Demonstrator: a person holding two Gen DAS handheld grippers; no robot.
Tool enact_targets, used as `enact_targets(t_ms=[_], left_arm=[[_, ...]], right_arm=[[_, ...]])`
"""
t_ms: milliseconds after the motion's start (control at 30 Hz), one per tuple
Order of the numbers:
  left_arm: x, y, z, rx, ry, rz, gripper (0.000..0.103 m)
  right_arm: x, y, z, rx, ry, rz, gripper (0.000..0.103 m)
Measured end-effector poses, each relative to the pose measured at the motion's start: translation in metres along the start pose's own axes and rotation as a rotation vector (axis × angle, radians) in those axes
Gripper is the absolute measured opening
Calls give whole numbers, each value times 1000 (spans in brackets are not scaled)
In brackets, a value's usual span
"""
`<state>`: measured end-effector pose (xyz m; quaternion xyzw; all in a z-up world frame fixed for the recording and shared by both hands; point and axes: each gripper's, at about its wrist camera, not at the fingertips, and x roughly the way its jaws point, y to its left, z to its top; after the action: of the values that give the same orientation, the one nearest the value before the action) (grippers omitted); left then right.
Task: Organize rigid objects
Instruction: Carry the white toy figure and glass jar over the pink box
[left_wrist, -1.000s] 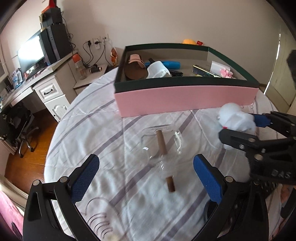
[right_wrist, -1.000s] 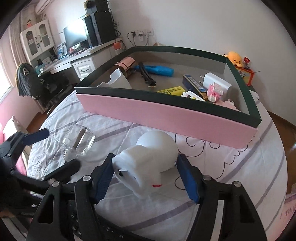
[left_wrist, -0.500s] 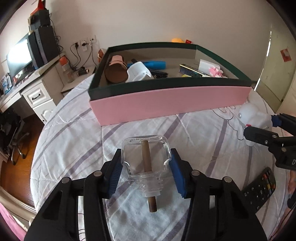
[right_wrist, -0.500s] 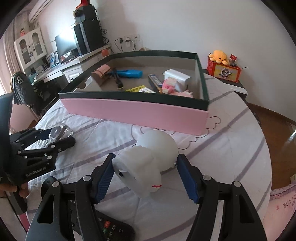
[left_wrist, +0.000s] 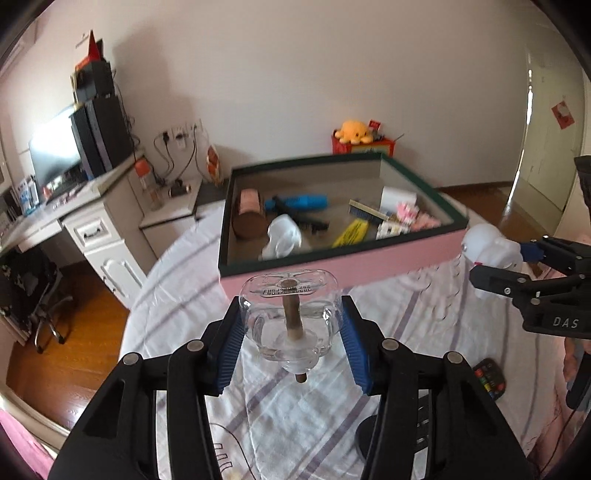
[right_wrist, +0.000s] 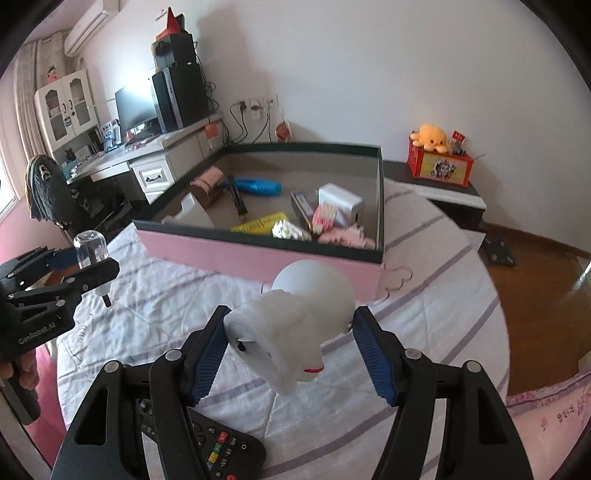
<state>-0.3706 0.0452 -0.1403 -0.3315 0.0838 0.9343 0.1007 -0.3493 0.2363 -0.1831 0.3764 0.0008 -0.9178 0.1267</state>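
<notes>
Left gripper (left_wrist: 291, 332): fingers pinching the clear glass bottle (left_wrist: 290, 314) by its two sides, lifted clear of the bed (left_wrist: 424, 310).
Bottle axis: base toward the box (left_wrist: 340, 262), neck and brown stick toward the camera, roughly along the fingers.
Right gripper (right_wrist: 291, 354): fingers clamped on the white lamp toy (right_wrist: 295, 325), round end forward, also off the bed.
Box: open, pink-walled, straight ahead of both loads; bare floor visible near its middle and back.
Nearer hand: hard to judge; bottle faces the left part of the front wall, toy the right corner.
Still on bed: remote control (right_wrist: 207, 443), below the right fingers.
</notes>
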Motion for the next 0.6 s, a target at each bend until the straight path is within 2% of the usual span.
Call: enact_targets(t_ms=[300,467,600], left_arm=[[-8,-8,40,48,-60,-2,51],[9,-13,71,69,-69,-29,51],[33,-11,97,64,-54,-81,51]], right_arm=[[-20,2,27,-42,-68,-7,68],[-15,-3,51,-65,-85,-10,68],[1,-8,72,-76,-79,-4,68]])
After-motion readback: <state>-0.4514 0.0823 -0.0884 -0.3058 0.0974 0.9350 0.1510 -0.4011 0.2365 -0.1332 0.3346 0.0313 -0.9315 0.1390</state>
